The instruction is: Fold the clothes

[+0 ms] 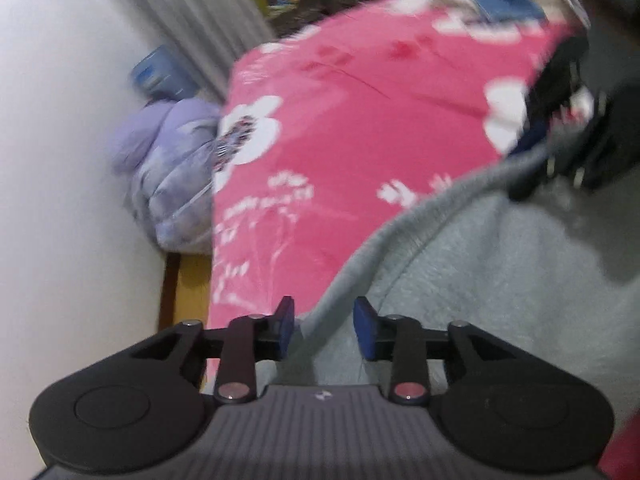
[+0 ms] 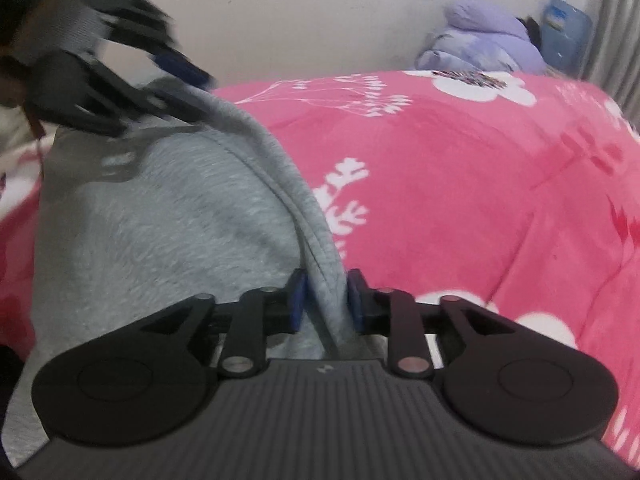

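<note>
1. Two tongs work one grey garment [image 2: 168, 216], a fleecy piece with a thick hemmed edge, lying on a bed under a pink blanket [image 2: 460, 200] printed with white flowers.
2. Right tongs [image 2: 326, 300] pinch the garment's folded hem; the cloth fills the narrow gap between the blue pads [image 2: 297, 300].
3. Left tongs [image 1: 323, 326] stand spread, blue pads apart, with the grey cloth passing between and below them; the pads do not press it in the left wrist view.
4. Seen from the right wrist view, the left tongs [image 2: 176, 68] sit blurred at the far upper edge of the garment, and contact there cannot be judged.
5. Beyond the bed, a lilac padded bundle [image 2: 484, 46] rests against the white wall [image 2: 300, 12], with a blue container [image 2: 564, 36] just beside it and a grey curtain [image 1: 200, 12] next to that.
</note>
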`<state>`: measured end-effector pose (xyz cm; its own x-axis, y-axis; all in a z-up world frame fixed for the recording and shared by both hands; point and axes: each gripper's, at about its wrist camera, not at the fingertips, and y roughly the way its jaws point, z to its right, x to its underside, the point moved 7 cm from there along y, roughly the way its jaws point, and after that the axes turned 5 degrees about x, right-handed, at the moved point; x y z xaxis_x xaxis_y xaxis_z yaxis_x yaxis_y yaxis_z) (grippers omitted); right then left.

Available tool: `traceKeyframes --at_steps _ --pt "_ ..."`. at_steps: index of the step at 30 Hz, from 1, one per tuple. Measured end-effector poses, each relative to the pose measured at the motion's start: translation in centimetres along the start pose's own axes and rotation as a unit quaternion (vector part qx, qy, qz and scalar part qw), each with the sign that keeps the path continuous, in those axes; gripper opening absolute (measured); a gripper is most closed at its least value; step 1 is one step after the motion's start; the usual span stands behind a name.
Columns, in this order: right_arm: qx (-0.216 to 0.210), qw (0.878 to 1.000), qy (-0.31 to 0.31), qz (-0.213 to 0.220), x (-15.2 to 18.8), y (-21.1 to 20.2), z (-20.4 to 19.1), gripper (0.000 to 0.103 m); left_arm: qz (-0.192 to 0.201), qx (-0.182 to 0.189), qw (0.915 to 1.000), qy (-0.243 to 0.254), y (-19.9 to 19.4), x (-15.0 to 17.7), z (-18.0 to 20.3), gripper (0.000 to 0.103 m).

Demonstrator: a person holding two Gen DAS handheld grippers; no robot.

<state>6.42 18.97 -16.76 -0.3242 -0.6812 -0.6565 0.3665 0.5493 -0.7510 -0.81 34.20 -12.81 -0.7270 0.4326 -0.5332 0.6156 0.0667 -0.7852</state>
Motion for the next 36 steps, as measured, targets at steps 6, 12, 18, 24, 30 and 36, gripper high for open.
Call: traceKeyframes --at_steps 6,12,18,24,30,36 --pt "-0.028 0.995 0.088 0.026 -0.6 -2.6 2.2 0.03 -0.072 0.018 0.9922 -0.101 0.0 4.6 -2.9 0.04" --pt "-0.091 0.963 0.25 0.037 1.9 -3.1 4.8 0.028 -0.075 0.012 0.988 -0.135 0.8 6.1 -4.0 0.045" --pt "-0.042 0.936 0.349 0.029 4.5 -1.8 8.4 0.03 -0.11 -0.004 0.9883 -0.106 -0.4 5.1 -3.4 0.045" --pt "-0.006 0.943 0.33 0.032 7.1 -8.5 8.2 0.031 -0.144 -0.068 0.9855 -0.058 -0.3 5.1 -2.9 0.044" --pt "0.098 0.911 0.4 -0.008 18.0 -15.8 12.8 0.031 -0.161 -0.116 0.9795 -0.036 0.3 5.3 -2.7 0.054" --pt "0.178 0.798 0.569 0.085 27.9 -28.6 16.8 0.043 -0.144 -0.135 0.9783 -0.065 -2.6 3.0 -2.3 0.054"
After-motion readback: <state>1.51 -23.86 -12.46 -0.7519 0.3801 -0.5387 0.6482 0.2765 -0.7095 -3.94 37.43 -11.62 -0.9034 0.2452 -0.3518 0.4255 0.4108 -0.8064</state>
